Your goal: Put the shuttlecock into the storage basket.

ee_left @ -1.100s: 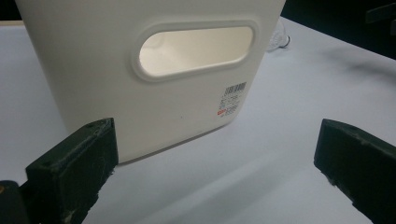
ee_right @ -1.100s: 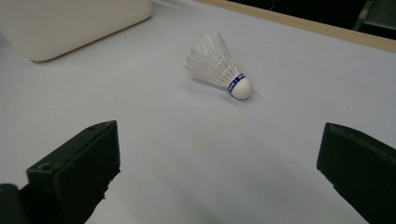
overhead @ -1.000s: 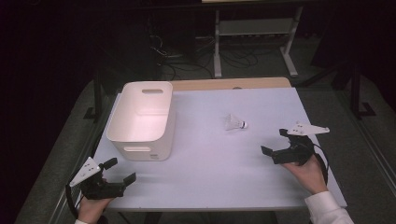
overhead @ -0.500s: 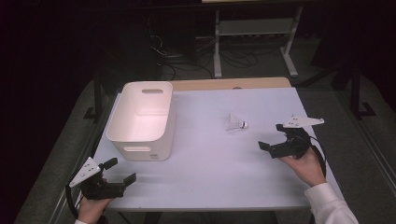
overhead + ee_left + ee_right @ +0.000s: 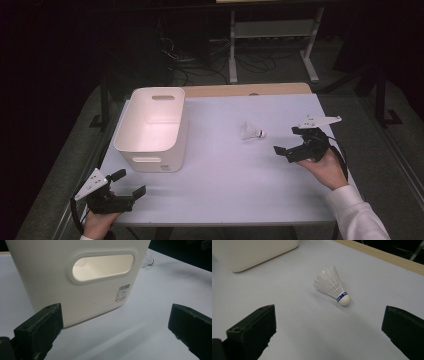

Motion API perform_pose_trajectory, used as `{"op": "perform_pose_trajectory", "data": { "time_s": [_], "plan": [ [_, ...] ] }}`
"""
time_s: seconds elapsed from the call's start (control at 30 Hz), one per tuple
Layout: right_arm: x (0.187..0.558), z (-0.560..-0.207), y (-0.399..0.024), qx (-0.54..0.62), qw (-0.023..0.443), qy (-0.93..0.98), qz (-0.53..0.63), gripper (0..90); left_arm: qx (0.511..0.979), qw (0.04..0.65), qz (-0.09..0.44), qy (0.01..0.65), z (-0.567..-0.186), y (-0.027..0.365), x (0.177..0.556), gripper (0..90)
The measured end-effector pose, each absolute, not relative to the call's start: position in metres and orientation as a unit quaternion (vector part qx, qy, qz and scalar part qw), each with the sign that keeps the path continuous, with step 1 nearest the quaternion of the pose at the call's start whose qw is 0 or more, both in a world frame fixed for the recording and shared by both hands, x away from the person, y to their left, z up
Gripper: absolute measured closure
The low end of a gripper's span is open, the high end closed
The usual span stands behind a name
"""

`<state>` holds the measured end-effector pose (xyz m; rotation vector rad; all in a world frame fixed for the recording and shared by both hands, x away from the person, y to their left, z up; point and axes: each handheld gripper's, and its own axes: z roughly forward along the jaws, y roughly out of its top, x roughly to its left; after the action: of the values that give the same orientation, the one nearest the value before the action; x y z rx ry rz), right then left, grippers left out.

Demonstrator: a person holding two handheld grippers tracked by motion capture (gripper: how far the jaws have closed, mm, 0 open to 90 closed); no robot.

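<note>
A white shuttlecock [image 5: 251, 132] [image 5: 334, 286] with a blue band lies on its side on the pale table, right of centre. My right gripper [image 5: 288, 140] [image 5: 329, 332] hovers open just to its right, jaws spread wide and pointed at it, nothing between them. A white plastic bin [image 5: 151, 128] [image 5: 75, 272] with handle slots stands at the table's left. My left gripper [image 5: 129, 182] [image 5: 115, 335] rests open near the front left corner, facing the bin's near wall, and it holds nothing.
The table [image 5: 225, 190] has a wooden strip [image 5: 245, 89] along its far edge. Beyond it stand a metal rack [image 5: 272, 35] and loose cables [image 5: 185, 55] on a dark floor. A barcode label [image 5: 122, 293] is on the bin's near wall.
My right gripper has moved up the table and left toward the shuttlecock. The left gripper, bin and shuttlecock have stayed put.
</note>
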<state>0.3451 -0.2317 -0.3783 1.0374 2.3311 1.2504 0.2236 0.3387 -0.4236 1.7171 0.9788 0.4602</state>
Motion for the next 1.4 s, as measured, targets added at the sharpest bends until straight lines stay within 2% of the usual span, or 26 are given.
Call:
{"op": "perform_pose_trajectory", "data": {
  "time_s": [0.93,1.4],
  "plan": [
    [0.383,-0.366,-0.218,0.346,0.135,0.835,0.406,0.0,0.721,0.527,0.192,0.408,-0.424,0.338,0.224,0.0],
    [0.403,-0.365,-0.217,0.345,0.11,0.844,0.394,0.0,0.719,0.527,0.193,0.41,-0.424,0.338,0.224,0.0]
  ]
}}
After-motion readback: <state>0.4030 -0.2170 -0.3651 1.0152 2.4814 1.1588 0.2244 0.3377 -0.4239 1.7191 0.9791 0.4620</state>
